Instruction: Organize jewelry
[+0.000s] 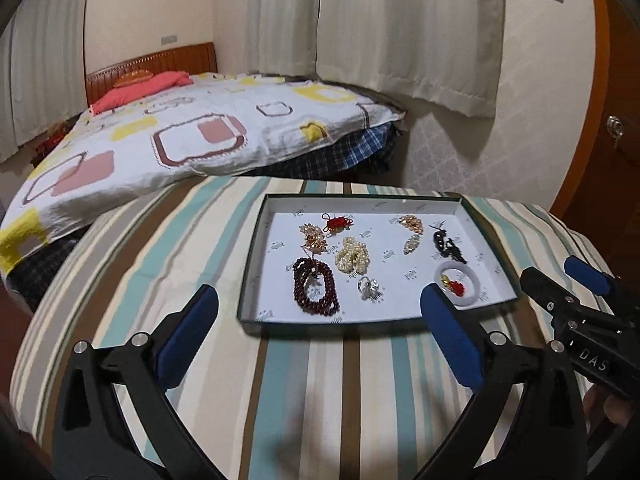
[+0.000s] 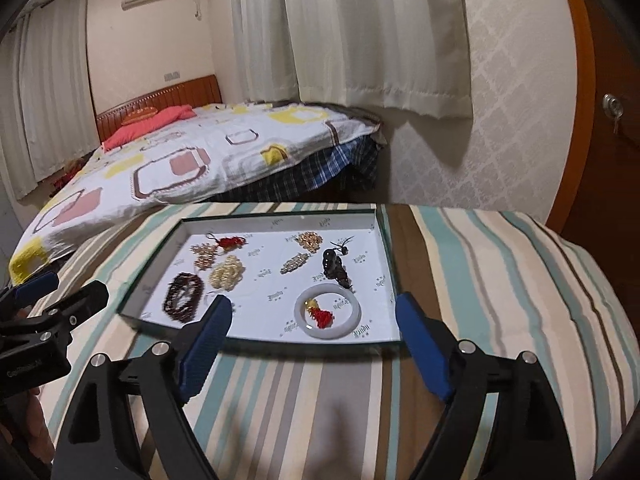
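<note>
A shallow white-lined box (image 1: pixel 484 236) (image 2: pixel 386 236) sits on the striped table and holds the jewelry. Inside lie a dark red bead strand (image 1: pixel 316 290) (image 2: pixel 182 298), a pearl bunch (image 1: pixel 352 256) (image 2: pixel 226 272), a red knot charm (image 1: pixel 338 224) (image 2: pixel 230 242), gold pieces (image 1: pixel 412 224) (image 2: pixel 310 240), a black bead string (image 1: pixel 446 244) (image 2: pixel 336 266) and a white bangle (image 1: pixel 476 298) (image 2: pixel 352 326) ringing a small red charm (image 2: pixel 322 316). My left gripper (image 1: pixel 320 316) hangs open before the box's near edge, with nothing between its fingers. My right gripper (image 2: pixel 314 326) is open too, above the near edge, also with nothing between its fingers.
The table wears a striped cloth (image 1: pixel 320 380) (image 2: pixel 480 280). Behind it stands a bed with a patterned cover (image 1: pixel 180 132) (image 2: pixel 180 160), curtains (image 1: pixel 400 32) and a wooden door (image 1: pixel 616 140) at the right. A hand shows behind each gripper at the frame edges.
</note>
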Motion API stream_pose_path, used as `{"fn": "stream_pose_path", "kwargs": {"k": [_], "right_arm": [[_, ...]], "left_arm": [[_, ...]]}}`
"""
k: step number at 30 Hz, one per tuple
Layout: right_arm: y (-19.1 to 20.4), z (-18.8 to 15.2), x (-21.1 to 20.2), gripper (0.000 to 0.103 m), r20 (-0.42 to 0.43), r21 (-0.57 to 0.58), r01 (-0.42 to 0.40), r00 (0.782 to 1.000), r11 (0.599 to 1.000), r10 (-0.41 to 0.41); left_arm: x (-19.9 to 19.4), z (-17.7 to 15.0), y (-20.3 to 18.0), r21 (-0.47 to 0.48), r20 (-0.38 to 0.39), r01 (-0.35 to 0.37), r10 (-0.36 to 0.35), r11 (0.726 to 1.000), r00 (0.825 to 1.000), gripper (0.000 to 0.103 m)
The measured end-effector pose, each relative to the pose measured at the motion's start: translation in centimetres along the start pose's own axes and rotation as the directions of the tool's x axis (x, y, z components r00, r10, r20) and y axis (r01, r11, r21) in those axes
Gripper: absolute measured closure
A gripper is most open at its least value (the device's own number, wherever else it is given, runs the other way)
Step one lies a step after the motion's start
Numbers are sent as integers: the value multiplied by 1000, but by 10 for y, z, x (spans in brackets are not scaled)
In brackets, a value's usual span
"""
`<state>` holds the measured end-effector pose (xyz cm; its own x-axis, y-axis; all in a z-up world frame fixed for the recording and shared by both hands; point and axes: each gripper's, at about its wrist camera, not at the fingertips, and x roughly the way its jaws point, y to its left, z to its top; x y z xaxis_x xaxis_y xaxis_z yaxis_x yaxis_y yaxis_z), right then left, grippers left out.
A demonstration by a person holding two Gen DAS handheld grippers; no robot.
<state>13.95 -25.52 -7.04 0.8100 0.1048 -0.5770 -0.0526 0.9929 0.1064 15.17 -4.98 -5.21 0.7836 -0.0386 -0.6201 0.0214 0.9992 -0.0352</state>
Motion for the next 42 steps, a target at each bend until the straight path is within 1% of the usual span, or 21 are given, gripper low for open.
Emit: {"fn": "stream_pose_path", "kwargs": {"k": [6, 10, 15, 20, 24, 32, 42], "right_arm": [[6, -4, -43, 20, 47, -10, -1, 999, 1000, 1], [10, -6, -66, 19, 69, -19, -9, 998, 1000, 10], [13, -7, -92, 19, 99, -26, -6, 995, 1000, 9], [13, -6, -112, 19, 117, -24, -8, 993, 1000, 11], [13, -4, -129, 19, 148, -25, -6, 989, 1000, 10], [18, -5, -150, 19, 185, -40, -4, 983, 999, 11], [21, -6, -158, 19, 201, -45, -1, 980, 999, 11]], "left_arm": [[-44, -8, 4, -23, 18, 1, -1, 1000, 1000, 4], [-69, -9, 7, -35, 36, -20, 21, 999, 999, 4], [-103, -11, 7, -22, 93, -63, 64, 998, 994, 4], [-125, -10, 6, -7, 115, -67, 67, 998, 991, 4], [-145, -8, 5, -3, 153, -62, 62, 998, 986, 4], [-166, -7, 4, -3, 190, -43, 43, 999, 981, 4], [-173, -9, 2, -1, 196, -36, 35, 999, 980, 4]]}}
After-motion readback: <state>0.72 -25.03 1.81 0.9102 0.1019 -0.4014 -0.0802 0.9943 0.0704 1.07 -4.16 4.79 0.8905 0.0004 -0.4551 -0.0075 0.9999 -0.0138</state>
